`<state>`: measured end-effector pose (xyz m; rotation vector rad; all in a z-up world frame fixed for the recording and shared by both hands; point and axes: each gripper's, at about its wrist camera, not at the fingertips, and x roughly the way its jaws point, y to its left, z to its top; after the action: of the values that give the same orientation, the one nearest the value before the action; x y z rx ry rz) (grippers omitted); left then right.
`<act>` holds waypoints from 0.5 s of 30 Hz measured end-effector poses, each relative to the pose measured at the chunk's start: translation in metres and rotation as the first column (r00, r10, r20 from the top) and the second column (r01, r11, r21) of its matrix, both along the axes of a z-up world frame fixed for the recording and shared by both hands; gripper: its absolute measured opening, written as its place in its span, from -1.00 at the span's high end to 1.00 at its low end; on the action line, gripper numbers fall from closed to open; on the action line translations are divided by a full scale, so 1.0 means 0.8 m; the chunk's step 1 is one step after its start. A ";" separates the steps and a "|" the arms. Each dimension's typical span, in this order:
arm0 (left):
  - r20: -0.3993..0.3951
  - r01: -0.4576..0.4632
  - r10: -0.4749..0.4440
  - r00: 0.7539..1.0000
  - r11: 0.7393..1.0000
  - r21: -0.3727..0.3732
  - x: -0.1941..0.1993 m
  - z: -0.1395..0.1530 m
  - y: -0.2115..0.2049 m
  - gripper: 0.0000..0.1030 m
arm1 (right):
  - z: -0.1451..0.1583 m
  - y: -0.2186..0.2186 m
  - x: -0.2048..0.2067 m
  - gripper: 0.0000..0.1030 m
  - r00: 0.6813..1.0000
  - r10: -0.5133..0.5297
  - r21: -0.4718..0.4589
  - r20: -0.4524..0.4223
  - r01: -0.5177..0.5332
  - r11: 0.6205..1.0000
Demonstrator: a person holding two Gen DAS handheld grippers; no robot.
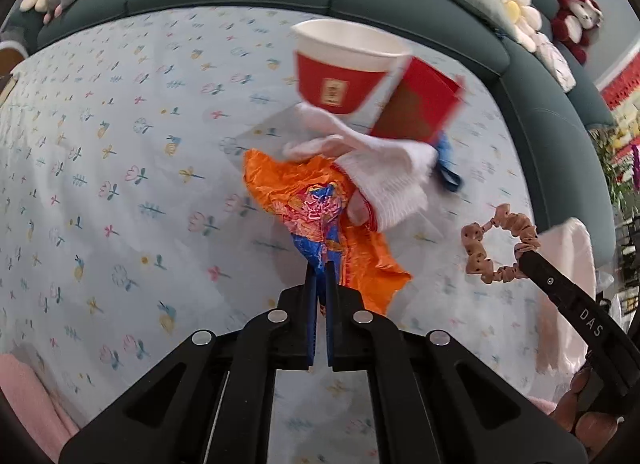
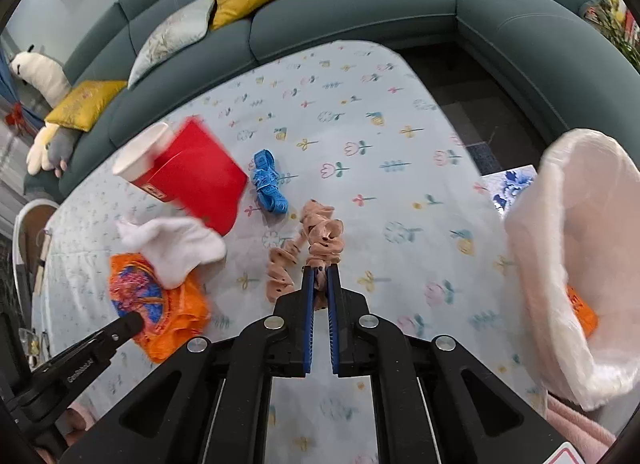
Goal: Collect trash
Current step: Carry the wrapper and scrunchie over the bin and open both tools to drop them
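The left gripper (image 1: 320, 264) is pinching its nearly closed jaws on the edge of the orange snack wrapper (image 1: 304, 200), which is lying just ahead of it under a white sock (image 1: 384, 180). The right gripper (image 2: 320, 270) is clamping the tan spotted scrunchie (image 2: 320, 236) at its tips. This looks like the pick-up step. Next, each load probably needs carrying to the lined bin (image 2: 576, 248), standing well off to the right gripper's right. The sock may be dragging along with the wrapper. Beyond it, a red paper cup (image 1: 340, 68) and red card (image 1: 416, 104) are leaning together; a blue strap (image 2: 268, 180) is lying nearby on the flowered tablecloth (image 1: 120, 144).
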<state>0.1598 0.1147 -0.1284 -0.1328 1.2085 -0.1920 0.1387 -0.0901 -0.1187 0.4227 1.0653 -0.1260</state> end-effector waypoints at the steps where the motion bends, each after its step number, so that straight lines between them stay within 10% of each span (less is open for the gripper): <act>1: 0.004 0.005 -0.005 1.000 1.000 -0.003 -0.004 0.004 -0.004 0.94 | 0.004 -0.003 -0.007 0.89 1.000 -0.004 0.003 0.007 0.004 1.000; 15: 0.094 0.180 -0.178 0.980 0.983 -0.018 -0.077 0.068 -0.113 0.95 | 0.072 -0.071 -0.097 0.88 0.988 -0.090 0.003 0.122 0.090 0.996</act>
<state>0.0980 0.0246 -0.0743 -0.0374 1.1261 -0.3682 0.0610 -0.1465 -0.0607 0.4704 0.9263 -0.1800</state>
